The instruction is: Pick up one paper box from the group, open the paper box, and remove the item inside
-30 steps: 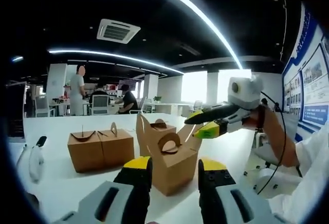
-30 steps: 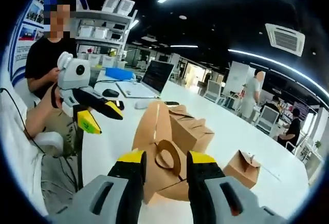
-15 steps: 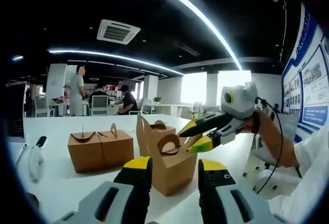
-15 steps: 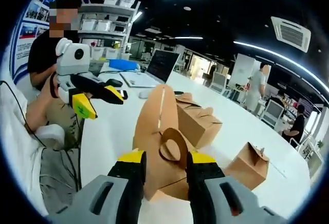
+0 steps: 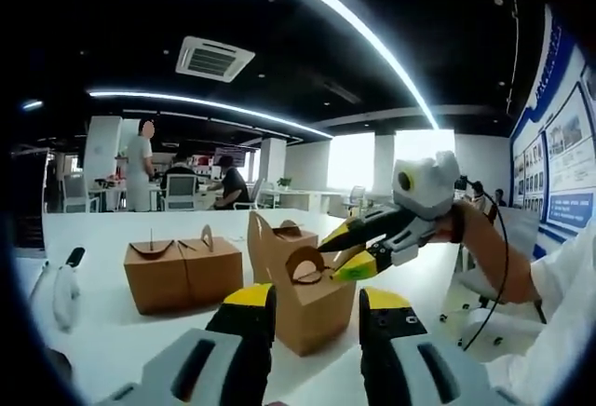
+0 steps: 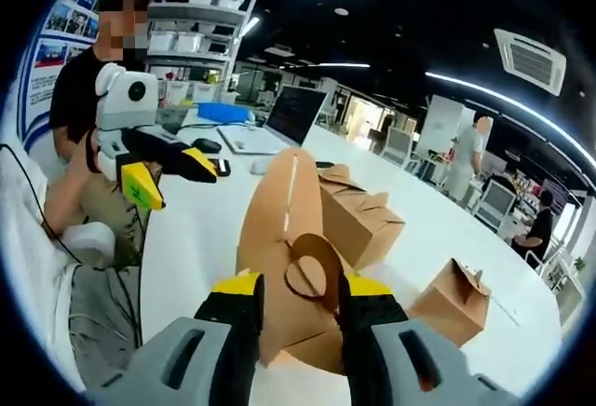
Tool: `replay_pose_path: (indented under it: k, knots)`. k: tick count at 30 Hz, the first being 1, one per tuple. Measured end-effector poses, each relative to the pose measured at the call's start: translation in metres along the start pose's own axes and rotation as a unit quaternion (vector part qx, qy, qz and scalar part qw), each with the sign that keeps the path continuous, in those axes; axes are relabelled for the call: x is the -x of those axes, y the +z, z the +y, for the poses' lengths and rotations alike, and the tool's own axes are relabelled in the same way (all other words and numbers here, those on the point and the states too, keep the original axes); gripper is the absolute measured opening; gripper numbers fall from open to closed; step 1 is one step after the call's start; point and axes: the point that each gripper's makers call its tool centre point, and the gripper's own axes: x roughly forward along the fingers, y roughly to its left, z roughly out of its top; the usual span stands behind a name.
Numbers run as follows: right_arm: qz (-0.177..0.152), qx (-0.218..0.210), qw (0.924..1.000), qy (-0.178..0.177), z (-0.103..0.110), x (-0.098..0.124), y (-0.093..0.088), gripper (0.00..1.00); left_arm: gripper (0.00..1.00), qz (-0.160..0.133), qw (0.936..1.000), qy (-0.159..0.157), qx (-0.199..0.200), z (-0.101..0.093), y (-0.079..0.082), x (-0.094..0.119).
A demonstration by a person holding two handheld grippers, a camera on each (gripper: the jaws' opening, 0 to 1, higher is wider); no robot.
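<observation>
A brown paper box (image 5: 312, 308) stands on the white table (image 5: 112, 331) with its top flaps up; one tall flap (image 6: 279, 210) rises and a handle flap with a cut-out (image 6: 312, 276) leans over. My left gripper (image 5: 317, 299) is open, low in front of the box; it hangs apart from it in the right gripper view (image 6: 172, 173). My right gripper (image 6: 303, 287) is open, and its yellow tips (image 5: 345, 252) sit at the box's top right flap. I cannot tell what is inside the box.
Two closed brown boxes (image 5: 182, 271) stand left of the open one, and another box (image 5: 293, 232) is behind it. A laptop (image 6: 289, 117), a mouse (image 6: 207, 145) and a seated person (image 6: 79, 99) are at the table's far end. People stand in the background (image 5: 140, 159).
My right gripper has moved down and in from the right until its tips reach the box's top flap. The left gripper and the boxes have stayed put.
</observation>
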Motion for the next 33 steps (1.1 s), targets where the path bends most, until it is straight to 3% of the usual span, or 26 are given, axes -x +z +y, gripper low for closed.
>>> replay_pose_path:
  k: [19,25,33]
  knots:
    - [0.004,0.002,1.0,-0.002,-0.002,-0.003,-0.001,0.32,0.37,0.001,1.0,0.001,0.001,0.002,-0.001,0.0]
    - [0.017,0.016,0.9996,-0.015,-0.01,-0.007,-0.004,0.23,0.37,0.002,1.0,-0.004,-0.001,-0.001,-0.002,0.001]
    - [0.009,0.017,0.9992,-0.034,-0.018,-0.004,-0.001,0.05,0.37,0.003,1.0,-0.002,0.002,0.0,-0.003,0.0]
